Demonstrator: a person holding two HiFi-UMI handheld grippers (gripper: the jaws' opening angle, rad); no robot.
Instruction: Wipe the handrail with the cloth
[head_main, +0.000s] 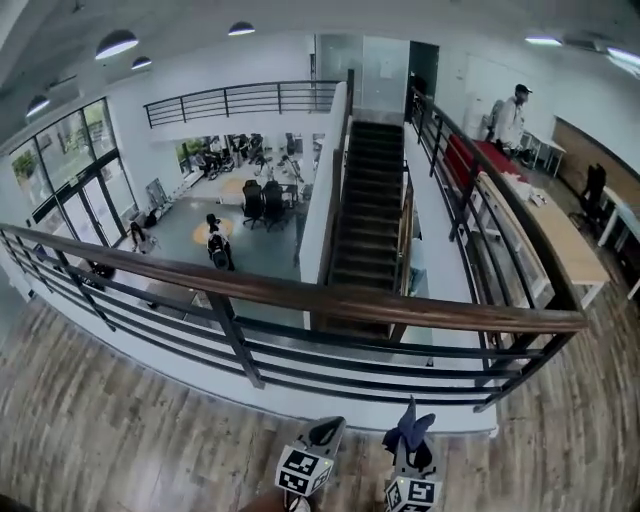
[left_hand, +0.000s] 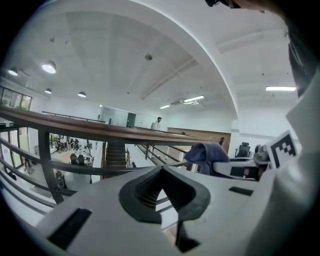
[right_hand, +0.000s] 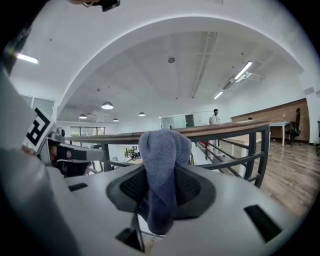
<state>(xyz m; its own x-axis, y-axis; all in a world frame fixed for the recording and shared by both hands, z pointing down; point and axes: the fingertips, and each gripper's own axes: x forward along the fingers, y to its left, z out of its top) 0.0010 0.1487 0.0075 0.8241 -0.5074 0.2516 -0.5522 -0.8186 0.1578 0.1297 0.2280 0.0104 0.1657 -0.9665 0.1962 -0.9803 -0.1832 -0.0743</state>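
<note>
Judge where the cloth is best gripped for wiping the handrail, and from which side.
Grip the cloth at its lower middle, as the right gripper does, coming from the person's side of the handrail. It is bunched into a fold whose rounded end sticks out past the jaws, so that end would probably meet the wood first.

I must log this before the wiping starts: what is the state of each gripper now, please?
Left gripper: closed, holding nothing.
Right gripper: closed on the blue cloth.
</note>
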